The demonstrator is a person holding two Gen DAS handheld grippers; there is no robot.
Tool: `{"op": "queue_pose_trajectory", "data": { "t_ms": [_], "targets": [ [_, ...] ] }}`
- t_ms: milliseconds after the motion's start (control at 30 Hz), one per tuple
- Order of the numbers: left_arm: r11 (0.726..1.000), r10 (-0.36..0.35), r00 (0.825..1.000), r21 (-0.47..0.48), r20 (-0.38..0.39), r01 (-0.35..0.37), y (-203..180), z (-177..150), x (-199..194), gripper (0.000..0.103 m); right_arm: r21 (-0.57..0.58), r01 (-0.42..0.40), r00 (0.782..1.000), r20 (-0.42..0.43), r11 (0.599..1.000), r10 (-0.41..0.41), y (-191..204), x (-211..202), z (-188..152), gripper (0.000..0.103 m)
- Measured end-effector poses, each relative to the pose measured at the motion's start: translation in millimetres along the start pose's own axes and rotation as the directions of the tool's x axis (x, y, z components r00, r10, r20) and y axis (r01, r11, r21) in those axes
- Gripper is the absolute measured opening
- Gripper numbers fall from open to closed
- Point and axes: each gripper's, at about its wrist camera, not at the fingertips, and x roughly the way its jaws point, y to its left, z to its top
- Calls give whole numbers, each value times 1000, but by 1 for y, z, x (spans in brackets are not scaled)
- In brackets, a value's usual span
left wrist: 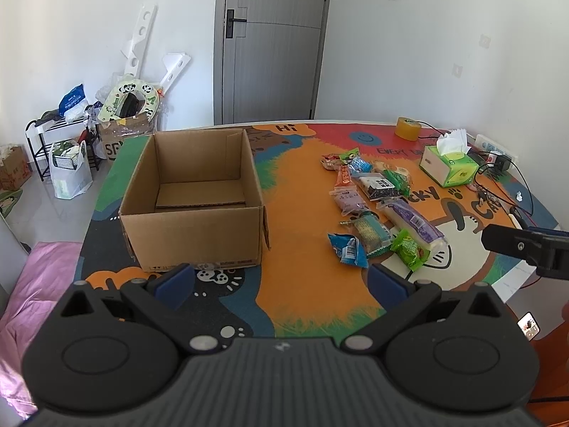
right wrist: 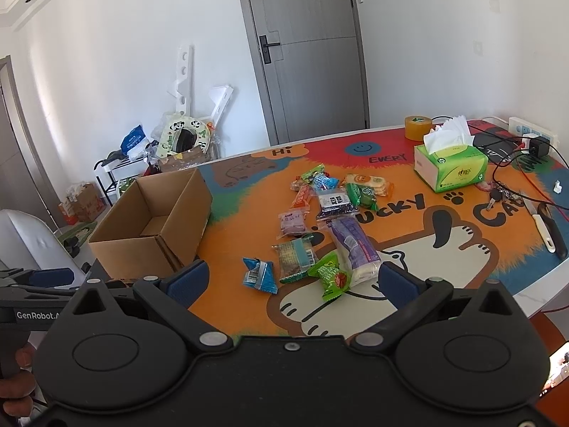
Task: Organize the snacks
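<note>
An open, empty cardboard box point(left wrist: 192, 199) stands on the left of the colourful table mat; it also shows in the right wrist view point(right wrist: 153, 227). Several snack packets lie scattered right of it, among them a blue packet point(left wrist: 348, 249) point(right wrist: 259, 272), a green packet point(left wrist: 409, 249) point(right wrist: 330, 275) and a long purple packet point(left wrist: 412, 222) point(right wrist: 352, 245). My left gripper point(left wrist: 281, 284) is open and empty, above the table's near edge in front of the box. My right gripper point(right wrist: 291, 284) is open and empty, just short of the nearest snacks.
A green tissue box point(left wrist: 448, 163) point(right wrist: 450, 165), a tape roll point(left wrist: 409, 128) point(right wrist: 418, 127), a power strip, cables and keys point(right wrist: 498, 195) lie at the table's right. A white-handled tool point(right wrist: 544, 227) lies near the right edge. A shelf and bags point(left wrist: 67, 163) stand on the floor at left.
</note>
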Motion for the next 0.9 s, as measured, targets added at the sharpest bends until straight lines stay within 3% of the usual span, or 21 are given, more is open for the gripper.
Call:
{"op": "queue_pose_trajectory", "data": {
  "t_ms": [900],
  "targets": [
    [998,-62,998,4,-18,62,-16,-3,17,103,33,23,1000,-11,999,-23,-15,10,-5,103]
  ]
}}
